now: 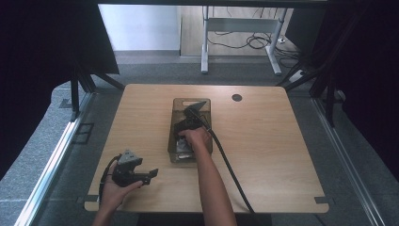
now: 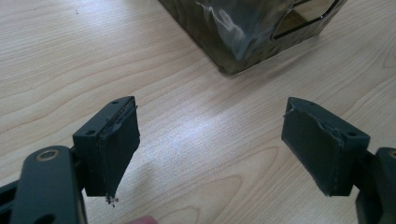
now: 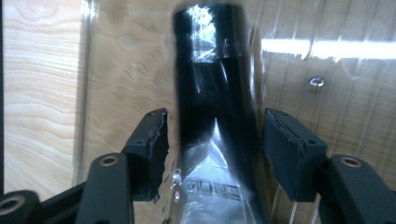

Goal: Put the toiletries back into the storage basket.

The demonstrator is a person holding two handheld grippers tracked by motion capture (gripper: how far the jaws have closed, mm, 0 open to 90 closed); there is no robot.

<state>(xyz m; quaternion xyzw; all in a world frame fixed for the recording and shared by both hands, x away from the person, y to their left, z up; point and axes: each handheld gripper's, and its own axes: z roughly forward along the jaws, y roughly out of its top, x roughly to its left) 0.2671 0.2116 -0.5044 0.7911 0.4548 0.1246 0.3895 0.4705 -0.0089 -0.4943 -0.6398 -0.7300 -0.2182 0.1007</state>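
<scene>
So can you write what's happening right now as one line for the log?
right tongs: open, in bin, around black packet, pads apart from it | left tongs: open, nothing between them, over table beside bin

1. The table (image 1: pixel 263 141) is light wood with a wavy brown grain.
2. The bin (image 1: pixel 176 141) on it is smoky, see-through grey-brown plastic.
3. The package (image 3: pixel 217 116) lying in the bin is glossy black with white glare patches and a pale printed label at its near end.
4. The left gripper (image 2: pixel 212 144) and the right gripper (image 3: pixel 215 149) are black; their pads are dark grey.
5. A small silver screw head (image 3: pixel 317 82) shines beside the package.
6. The floor (image 1: pixel 56 155) is speckled grey carpet.
</scene>
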